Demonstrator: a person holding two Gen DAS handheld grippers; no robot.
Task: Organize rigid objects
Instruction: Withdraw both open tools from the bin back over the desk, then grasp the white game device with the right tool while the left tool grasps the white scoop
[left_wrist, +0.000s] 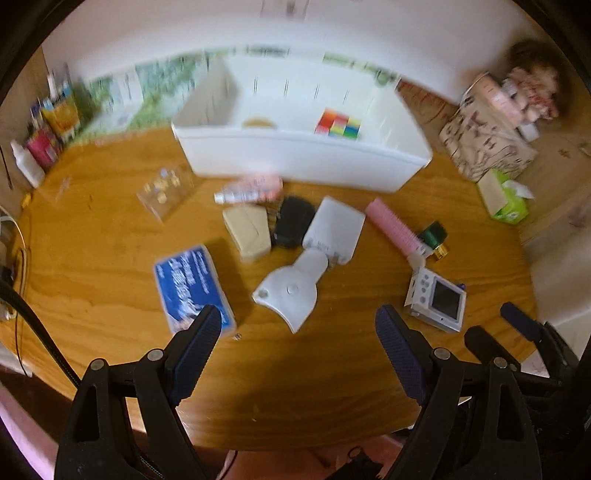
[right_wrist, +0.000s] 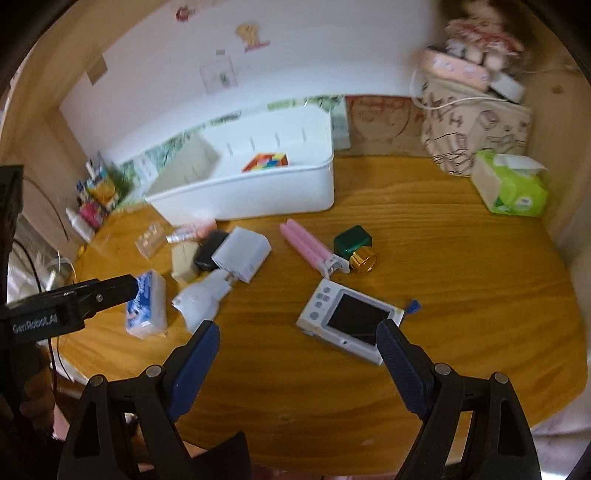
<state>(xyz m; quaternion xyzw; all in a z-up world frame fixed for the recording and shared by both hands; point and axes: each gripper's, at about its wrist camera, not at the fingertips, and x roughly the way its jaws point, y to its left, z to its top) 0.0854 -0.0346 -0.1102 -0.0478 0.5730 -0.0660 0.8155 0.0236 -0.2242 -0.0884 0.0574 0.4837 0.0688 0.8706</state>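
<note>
A white bin (left_wrist: 295, 155) (right_wrist: 258, 192) stands at the back of the wooden table and holds a colourful cube (left_wrist: 338, 124) (right_wrist: 266, 162). In front of it lie a blue box (left_wrist: 192, 288) (right_wrist: 146, 304), a white scanner-like device (left_wrist: 291, 288) (right_wrist: 201, 299), a white adapter (left_wrist: 334, 229) (right_wrist: 242, 253), a black pouch (left_wrist: 293, 221), a beige block (left_wrist: 247, 230), a pink comb (left_wrist: 393, 229) (right_wrist: 306, 243), a green bottle with gold cap (left_wrist: 436, 238) (right_wrist: 354, 247) and a small white camera (left_wrist: 437, 299) (right_wrist: 351, 319). My left gripper (left_wrist: 299, 332) is open and empty above the table's front. My right gripper (right_wrist: 297, 343) is open and empty, its right finger by the camera.
A green tissue pack (left_wrist: 506, 199) (right_wrist: 513, 188) and a patterned bag (left_wrist: 484, 140) (right_wrist: 476, 125) stand at the right back. A clear plastic case (left_wrist: 164, 192) lies left of the pile. Small bottles and packets (left_wrist: 40, 144) crowd the far left corner.
</note>
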